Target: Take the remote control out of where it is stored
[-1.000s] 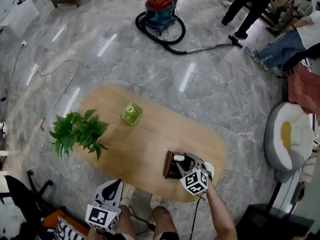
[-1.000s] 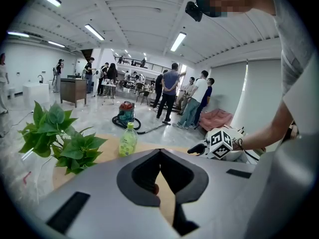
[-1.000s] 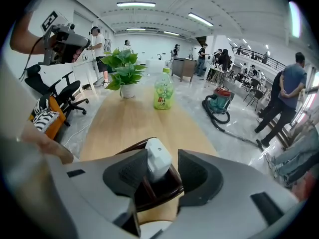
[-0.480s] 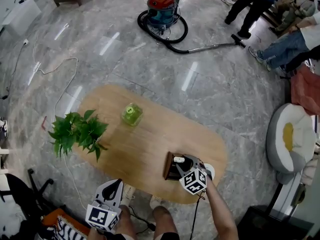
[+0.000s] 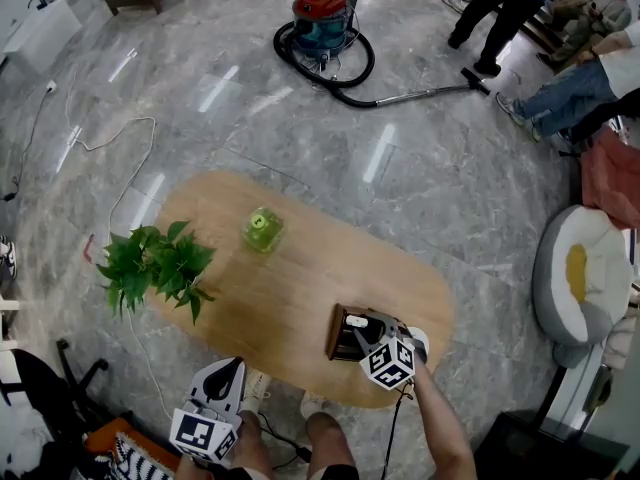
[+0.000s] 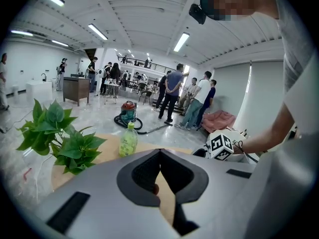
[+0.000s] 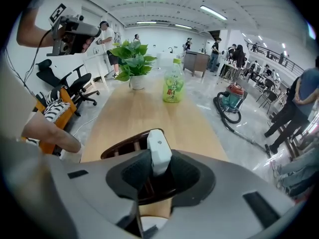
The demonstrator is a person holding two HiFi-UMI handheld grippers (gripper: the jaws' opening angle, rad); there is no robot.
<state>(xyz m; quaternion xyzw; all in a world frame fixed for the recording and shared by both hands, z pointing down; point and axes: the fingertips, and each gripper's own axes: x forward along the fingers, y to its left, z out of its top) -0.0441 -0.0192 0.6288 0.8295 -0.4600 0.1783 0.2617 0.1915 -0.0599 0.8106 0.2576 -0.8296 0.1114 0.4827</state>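
A white remote control (image 5: 356, 320) stands upright in a dark wooden holder (image 5: 338, 340) near the front right edge of the oval wooden table (image 5: 290, 288). My right gripper (image 5: 366, 328) points steeply down at it. Its jaws have just been closing, and in the right gripper view the remote control (image 7: 158, 152) sits between the pads, both touching it, above the holder (image 7: 117, 149). My left gripper (image 5: 228, 370) hangs off the table's front edge, low at the left. Its jaws (image 6: 159, 153) meet at the tips with nothing in them.
A green bottle (image 5: 263, 228) and a leafy potted plant (image 5: 155, 263) stand on the table's left half. Beyond the table lie a vacuum cleaner (image 5: 322, 16) with its hose, people at the top right, and a round grey seat (image 5: 580, 278) at the right.
The right gripper's jaws have drawn in around the remote control's top, and the gripper has tilted slightly. The left gripper and the table's objects have stayed put.
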